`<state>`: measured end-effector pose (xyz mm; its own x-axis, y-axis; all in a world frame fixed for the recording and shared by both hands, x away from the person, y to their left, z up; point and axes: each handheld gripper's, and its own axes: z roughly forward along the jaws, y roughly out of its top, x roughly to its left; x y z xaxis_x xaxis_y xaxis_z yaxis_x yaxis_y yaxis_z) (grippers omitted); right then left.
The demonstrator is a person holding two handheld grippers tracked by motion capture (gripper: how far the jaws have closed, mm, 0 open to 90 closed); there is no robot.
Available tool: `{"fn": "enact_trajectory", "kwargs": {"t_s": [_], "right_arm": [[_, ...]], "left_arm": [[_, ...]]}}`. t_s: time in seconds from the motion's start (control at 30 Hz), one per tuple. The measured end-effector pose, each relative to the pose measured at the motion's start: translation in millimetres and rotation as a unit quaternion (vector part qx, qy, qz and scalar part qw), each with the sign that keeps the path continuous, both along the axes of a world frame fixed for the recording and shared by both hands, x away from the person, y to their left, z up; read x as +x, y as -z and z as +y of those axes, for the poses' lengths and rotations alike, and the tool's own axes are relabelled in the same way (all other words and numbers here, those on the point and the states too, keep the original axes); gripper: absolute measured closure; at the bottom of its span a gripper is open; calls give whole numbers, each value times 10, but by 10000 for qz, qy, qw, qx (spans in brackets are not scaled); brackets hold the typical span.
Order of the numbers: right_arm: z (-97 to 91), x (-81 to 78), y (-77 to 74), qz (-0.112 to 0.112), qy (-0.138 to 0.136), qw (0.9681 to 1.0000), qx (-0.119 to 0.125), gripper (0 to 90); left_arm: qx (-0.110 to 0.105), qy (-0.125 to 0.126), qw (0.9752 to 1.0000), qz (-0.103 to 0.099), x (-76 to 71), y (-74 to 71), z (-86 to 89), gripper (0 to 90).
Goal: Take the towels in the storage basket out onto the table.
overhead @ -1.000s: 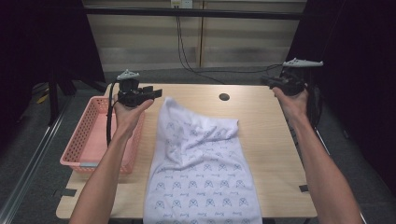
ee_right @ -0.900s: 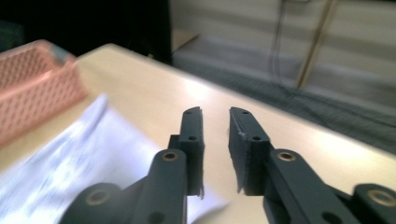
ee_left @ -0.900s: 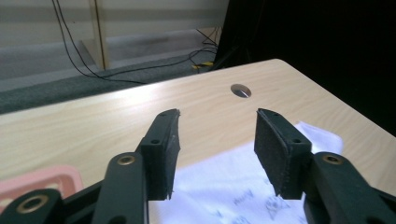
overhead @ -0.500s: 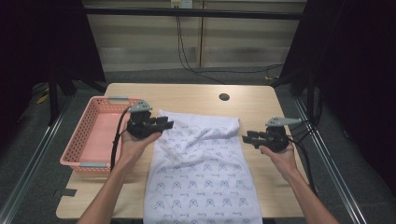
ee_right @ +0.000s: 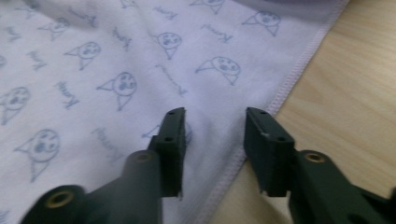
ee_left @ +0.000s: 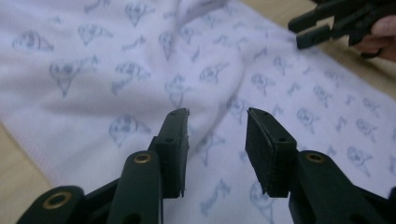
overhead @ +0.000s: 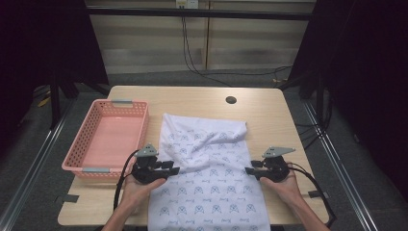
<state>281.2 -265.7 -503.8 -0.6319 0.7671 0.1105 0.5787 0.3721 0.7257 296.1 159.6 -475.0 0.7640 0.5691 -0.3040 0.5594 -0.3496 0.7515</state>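
A white cloth (overhead: pixel 207 178) printed with small blue cat faces lies spread down the table's middle, and its near end hangs over the front edge. My left gripper (overhead: pixel 175 169) sits low at the cloth's left edge and points right. In the left gripper view its jaws (ee_left: pixel 217 140) stand open over a fold of cloth (ee_left: pixel 116 70) and have just been opening. My right gripper (overhead: pixel 248 170) is at the right edge and points left. Its jaws (ee_right: pixel 215 140) are open, straddle the hem of the cloth (ee_right: pixel 93 70) and have been opening too. Neither one pinches fabric.
A pink mesh basket (overhead: pixel 79 144) stands on the left of the wooden table (overhead: pixel 192 98). A round cable hole (overhead: pixel 231 100) lies near the far edge. Bare wood (ee_right: pixel 345 93) runs beside the cloth's right hem. The other gripper (ee_left: pixel 317 28) shows at the top right of the left gripper view.
Both hands came down from the table's far corners toward the near side, ending low at the cloth's side edges. The cloth's far end settled flatter on the table.
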Motion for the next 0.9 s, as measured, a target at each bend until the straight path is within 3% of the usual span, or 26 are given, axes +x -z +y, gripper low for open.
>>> {"fn": "enact_trajectory", "kwargs": {"t_s": [0.1,0.17,0.2,0.33,0.43,0.53,0.63,0.73,0.8,0.9], "right_arm": [[-33,11,-10,-23,242,9996,-122,825],[-88,9,-4,24,323,9995,-42,872],[-130,-6,-18,7,385,9992,-130,882],[-273,-74,-21,78,541,9985,-87,884],[-406,-155,-30,73,658,9977,-161,884],[-520,-279,-37,116,739,9971,-136,879],[-547,-369,-45,146,737,9970,-172,879],[-545,-448,-57,207,691,9972,-170,878],[-534,-528,-68,284,607,9976,-169,878],[-509,-644,-83,341,446,9982,-188,878]], "left_arm": [[-55,104,9999,-42,-40,-13,-10,566],[85,192,9998,-58,-46,32,-46,566],[189,232,9995,-33,-45,49,-56,566],[502,357,9981,-13,-28,135,-139,582],[803,564,9952,-32,-19,218,-243,629],[838,587,9947,-95,-46,226,-267,698],[898,666,9937,-84,-150,224,-289,858],[907,813,9925,119,-275,204,-265,882],[882,818,9927,128,-324,205,-256,883],[904,1036,9900,312,-513,182,-216,883]]}}
